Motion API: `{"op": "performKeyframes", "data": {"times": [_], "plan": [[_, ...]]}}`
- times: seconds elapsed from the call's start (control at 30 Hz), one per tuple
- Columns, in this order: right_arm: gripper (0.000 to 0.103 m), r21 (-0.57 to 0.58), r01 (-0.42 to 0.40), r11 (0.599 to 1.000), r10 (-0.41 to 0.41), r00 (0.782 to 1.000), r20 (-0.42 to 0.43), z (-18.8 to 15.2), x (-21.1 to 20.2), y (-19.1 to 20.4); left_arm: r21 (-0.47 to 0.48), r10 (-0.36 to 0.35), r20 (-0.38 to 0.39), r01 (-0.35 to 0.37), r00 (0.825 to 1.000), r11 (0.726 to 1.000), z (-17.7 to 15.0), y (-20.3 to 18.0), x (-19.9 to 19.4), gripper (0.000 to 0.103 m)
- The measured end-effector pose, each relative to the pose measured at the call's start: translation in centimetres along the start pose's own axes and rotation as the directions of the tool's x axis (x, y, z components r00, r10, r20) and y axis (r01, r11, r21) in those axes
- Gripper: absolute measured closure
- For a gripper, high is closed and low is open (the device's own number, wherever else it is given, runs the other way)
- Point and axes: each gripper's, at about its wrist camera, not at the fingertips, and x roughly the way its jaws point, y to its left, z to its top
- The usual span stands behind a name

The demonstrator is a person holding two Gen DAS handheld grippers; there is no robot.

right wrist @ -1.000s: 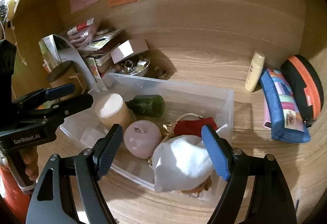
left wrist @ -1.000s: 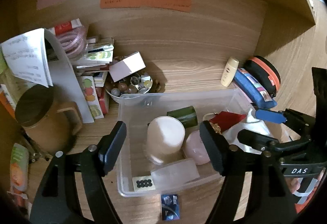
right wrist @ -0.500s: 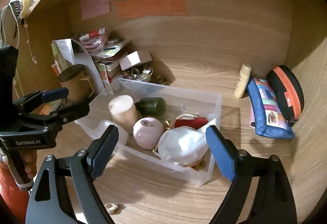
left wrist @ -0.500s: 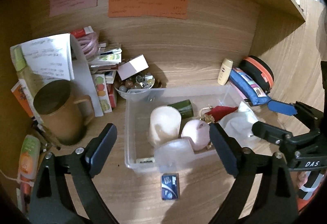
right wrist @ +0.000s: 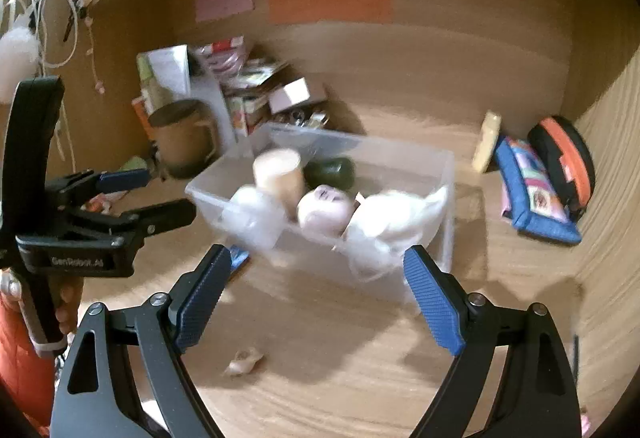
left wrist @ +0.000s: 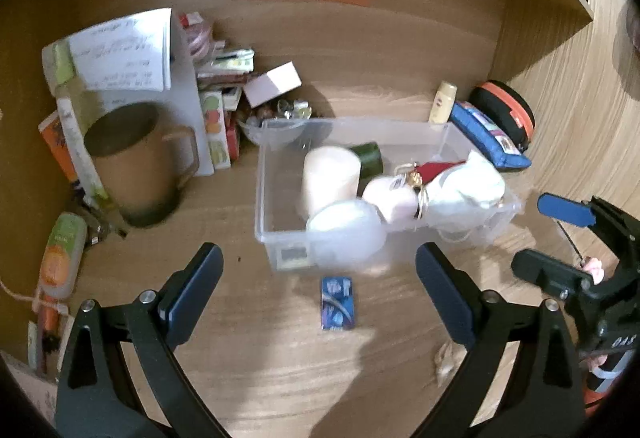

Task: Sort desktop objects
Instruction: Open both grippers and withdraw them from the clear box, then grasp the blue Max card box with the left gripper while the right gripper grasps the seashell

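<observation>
A clear plastic bin point(left wrist: 264, 198) stands mid-desk; it also shows in the right wrist view point(right wrist: 444, 174). It holds a cream cylinder point(left wrist: 330, 178), a dark green jar point(left wrist: 370, 158), a pink round jar point(left wrist: 390, 194), a frosted lid point(left wrist: 346, 230), a red pouch and a white cloth bag point(left wrist: 472, 190). My left gripper point(left wrist: 318, 290) is open and empty, above a small blue packet point(left wrist: 338, 303) lying in front of the bin. My right gripper point(right wrist: 316, 298) is open and empty, in front of the bin. A small pale object point(right wrist: 244, 360) lies on the desk near it.
A brown mug point(left wrist: 134, 166), papers, boxes and a bowl of trinkets point(left wrist: 280, 114) crowd the back left. A cream bottle point(left wrist: 442, 102), a blue pencil case point(left wrist: 488, 136) and a black-orange case point(left wrist: 506, 110) sit at the back right. Wooden walls enclose the desk.
Both grippers have drawn back from the bin and stayed open. The blue packet and the pale object now show on the desk in front.
</observation>
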Motion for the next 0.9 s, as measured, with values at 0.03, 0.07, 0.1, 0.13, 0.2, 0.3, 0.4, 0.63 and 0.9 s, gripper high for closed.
{"op": "performKeyframes", "data": {"times": [0.03,0.07,0.1,0.13,0.2,0.3,0.4,0.63,0.9], "plan": [[0.016,-0.002,-0.004,1.000,0.003,1.000,-0.006,-0.3,0.1,0.2,-0.005,-0.001,-0.009,0.001,1.000,1.000,-0.4,0.1,0.0,0.005],[0.016,-0.005,-0.008,1.000,0.008,1.000,-0.015,-0.9,0.2,0.5,-0.007,0.000,-0.013,0.000,1.000,1.000,-0.8,0.2,0.0,0.005],[0.016,-0.008,-0.011,1.000,0.011,1.000,-0.023,-1.3,0.3,0.8,-0.012,0.001,-0.023,-0.002,1.000,1.000,-1.2,0.3,0.1,0.005],[0.016,-0.010,-0.011,1.000,0.011,1.000,-0.027,-1.6,0.4,1.0,-0.016,0.002,-0.033,-0.002,0.999,1.000,-1.6,0.4,0.2,0.005],[0.017,-0.018,-0.009,1.000,0.008,0.999,-0.043,-2.7,0.7,1.5,-0.019,0.002,-0.045,-0.003,0.999,1.000,-2.2,0.4,0.3,0.005],[0.017,-0.017,-0.022,1.000,0.021,0.998,-0.065,-3.8,1.1,2.0,-0.022,0.005,-0.063,-0.006,0.998,1.000,-3.3,0.6,0.4,0.005],[0.017,-0.015,-0.042,0.999,0.040,0.995,-0.093,-5.1,1.9,2.6,-0.029,0.002,-0.085,-0.005,0.996,1.000,-4.2,0.6,0.8,0.005],[0.019,-0.032,-0.047,0.998,0.042,0.992,-0.123,-7.5,3.3,3.9,-0.047,0.004,-0.136,-0.010,0.991,0.999,-5.9,0.7,1.9,0.005],[0.043,-0.036,-0.056,0.998,0.051,0.989,-0.138,-8.5,4.2,4.3,-0.068,0.025,-0.127,-0.034,0.992,0.997,-6.3,1.0,2.6,0.005]]}}
